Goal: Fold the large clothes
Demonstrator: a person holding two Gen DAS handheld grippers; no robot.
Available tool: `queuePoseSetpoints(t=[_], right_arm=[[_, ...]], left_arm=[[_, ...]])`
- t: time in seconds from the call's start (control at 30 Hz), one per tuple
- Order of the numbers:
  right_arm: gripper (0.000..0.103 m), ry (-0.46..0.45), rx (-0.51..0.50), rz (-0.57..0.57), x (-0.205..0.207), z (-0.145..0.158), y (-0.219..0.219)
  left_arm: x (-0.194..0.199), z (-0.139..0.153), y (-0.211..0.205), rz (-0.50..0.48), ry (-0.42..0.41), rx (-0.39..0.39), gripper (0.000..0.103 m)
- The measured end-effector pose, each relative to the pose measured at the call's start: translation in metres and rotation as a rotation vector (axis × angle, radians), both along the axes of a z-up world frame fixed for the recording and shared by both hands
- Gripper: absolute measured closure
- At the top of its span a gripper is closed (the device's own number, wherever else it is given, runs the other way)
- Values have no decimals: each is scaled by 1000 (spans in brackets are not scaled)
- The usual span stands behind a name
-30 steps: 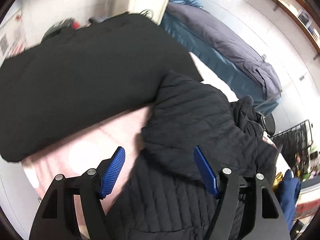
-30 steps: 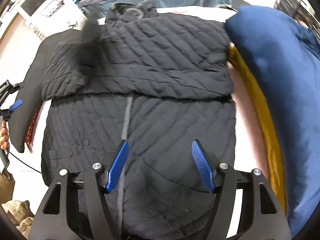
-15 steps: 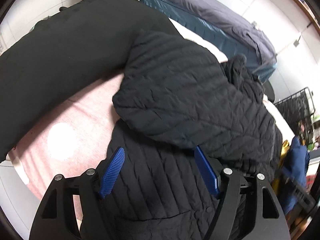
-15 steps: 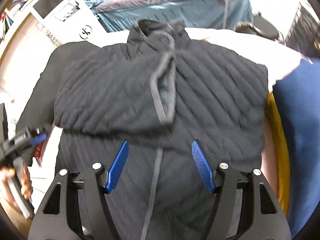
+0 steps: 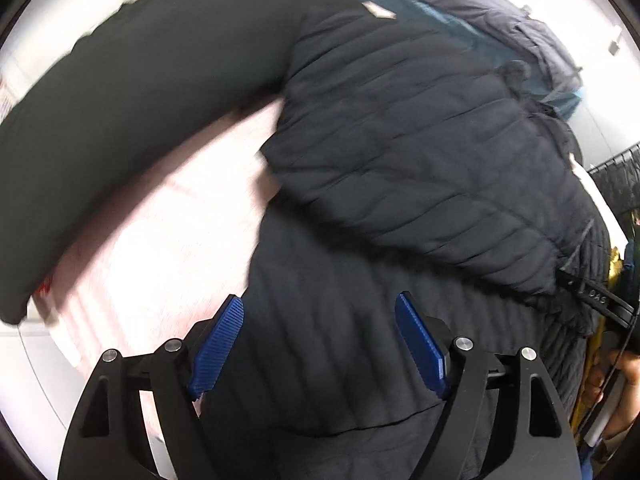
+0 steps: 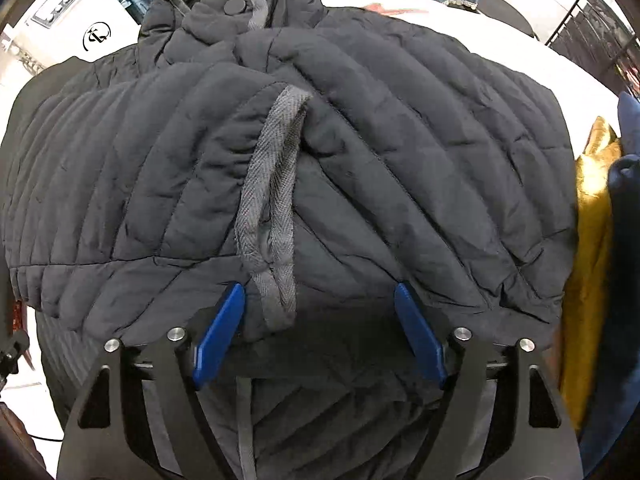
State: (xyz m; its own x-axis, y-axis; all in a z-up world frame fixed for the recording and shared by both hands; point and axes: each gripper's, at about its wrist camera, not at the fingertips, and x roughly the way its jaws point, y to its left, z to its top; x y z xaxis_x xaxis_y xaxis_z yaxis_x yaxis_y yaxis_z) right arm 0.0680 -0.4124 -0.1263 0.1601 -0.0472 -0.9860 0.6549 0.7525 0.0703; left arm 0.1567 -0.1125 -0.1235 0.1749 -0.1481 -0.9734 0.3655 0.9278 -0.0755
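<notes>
Both jaws opening wide | left gripper (image 5: 320, 344) empty above quilted jacket (image 5: 420, 152) | right gripper (image 6: 320, 328) straddling its folded edge

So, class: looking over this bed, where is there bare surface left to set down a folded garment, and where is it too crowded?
One free patch: the pink sheet between the plain black garment and the quilted jacket. A white strip lies bare beyond the jacket's shoulder. It is crowded on the other side, where yellow cloth and navy cloth press against the jacket.
</notes>
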Motion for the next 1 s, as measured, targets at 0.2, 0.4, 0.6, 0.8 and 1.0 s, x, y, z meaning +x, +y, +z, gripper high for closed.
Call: queuePoseSetpoints(t=[0.2, 0.4, 0.6, 0.8, 1.0], right_arm=[[23, -10, 17, -8, -2, 3, -1], [23, -85, 15, 27, -37, 35, 13], [23, -73, 68, 130, -88, 36, 46], [23, -38, 127, 101, -138, 27, 59], [23, -38, 138, 96, -169, 26, 69]], left_arm=[[-4, -12, 21, 40, 24, 17, 26], [-13, -15, 27, 20, 20, 42, 23], [-31, -13, 19, -26, 4, 48, 20], [-52, -6, 6, -90, -58, 34, 15], [-76, -3, -4, -163, -99, 50, 14]])
